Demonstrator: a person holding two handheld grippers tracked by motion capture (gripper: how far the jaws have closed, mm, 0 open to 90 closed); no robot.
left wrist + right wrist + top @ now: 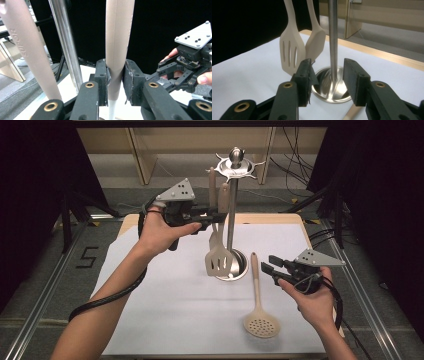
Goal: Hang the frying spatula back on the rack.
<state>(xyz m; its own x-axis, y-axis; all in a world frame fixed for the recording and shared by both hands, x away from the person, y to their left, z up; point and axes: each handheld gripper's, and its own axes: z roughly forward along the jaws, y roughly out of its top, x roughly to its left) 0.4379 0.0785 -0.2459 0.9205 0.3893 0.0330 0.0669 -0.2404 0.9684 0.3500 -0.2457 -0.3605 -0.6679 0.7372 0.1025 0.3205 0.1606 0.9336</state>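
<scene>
White paper covers the table (165, 320), where the left gripper (115, 75) pinches a hanging spatula handle (117, 47) beside the steel rack pole (231, 215), so a sideways tug could topple the rack, while the right gripper (267, 265) waits empty, jaws apart, near the skimmer (259, 312).

Steel rack pole (231, 215) and two hung utensils crowd table centre, skimmer (259, 306) lies right of base, white sheet (165, 310) open front-left

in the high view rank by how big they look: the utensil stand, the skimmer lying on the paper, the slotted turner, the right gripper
1. utensil stand, tallest by far.
2. skimmer.
3. slotted turner, which the left gripper is shut on; close to the skimmer in length, and partly overlapped, so unsure.
4. right gripper, open.
</scene>
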